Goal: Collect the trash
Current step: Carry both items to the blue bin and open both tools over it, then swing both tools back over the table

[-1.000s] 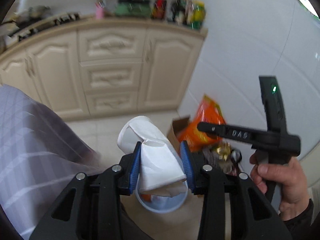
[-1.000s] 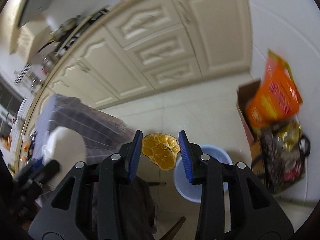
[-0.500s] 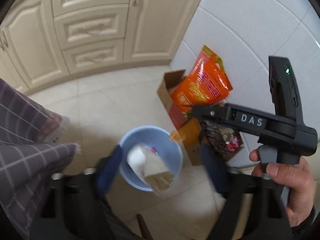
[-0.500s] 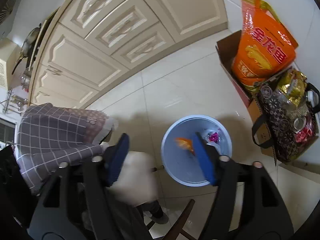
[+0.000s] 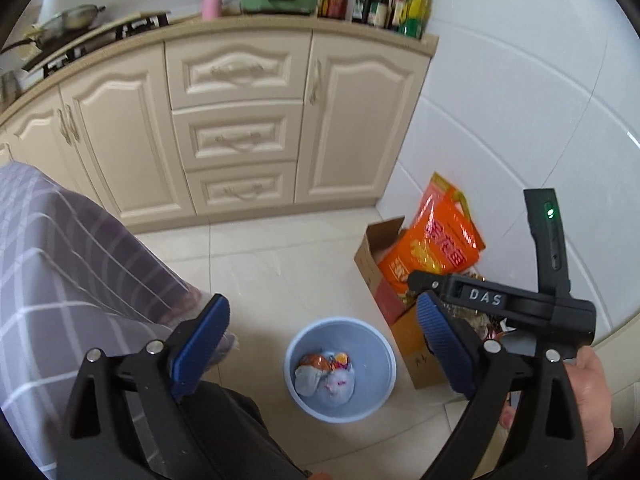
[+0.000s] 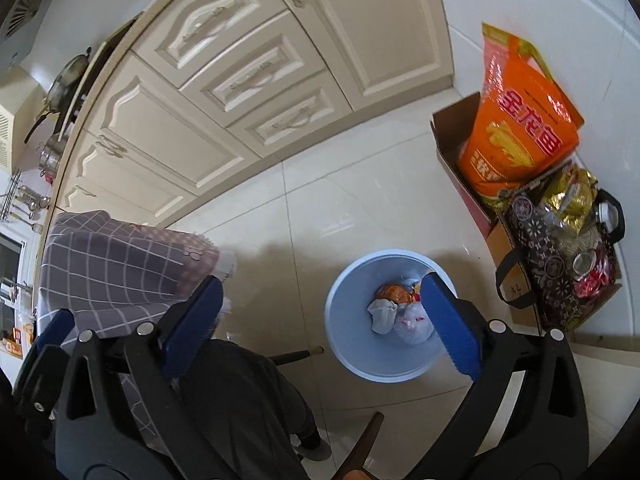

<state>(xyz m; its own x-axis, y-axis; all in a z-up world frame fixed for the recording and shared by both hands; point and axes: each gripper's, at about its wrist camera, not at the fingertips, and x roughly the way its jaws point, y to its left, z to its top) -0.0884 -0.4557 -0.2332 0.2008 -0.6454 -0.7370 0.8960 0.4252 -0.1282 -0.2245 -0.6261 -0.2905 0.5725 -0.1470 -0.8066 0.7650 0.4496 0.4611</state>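
A light blue trash bin (image 5: 292,354) stands on the tiled floor, also in the right wrist view (image 6: 340,336). Inside it lie a crumpled white paper cup (image 5: 338,386), an orange peel (image 5: 318,361) and other scraps; the right wrist view shows the cup (image 6: 412,326) and the peel (image 6: 394,293) too. My left gripper (image 5: 322,322) is open and empty above the bin. My right gripper (image 6: 320,300) is open and empty above the bin; its body shows at the right of the left wrist view (image 5: 520,304).
A table with a grey checked cloth (image 5: 52,280) is on the left. A cardboard box (image 6: 452,140) with an orange bag (image 6: 520,120) and a patterned bag (image 6: 560,264) stand by the white wall. Cream cabinets (image 5: 236,128) line the back. A chair leg (image 6: 360,444) is below.
Both grippers opened. The white cup dropped from the left gripper and the orange peel from the right gripper into the blue bin.
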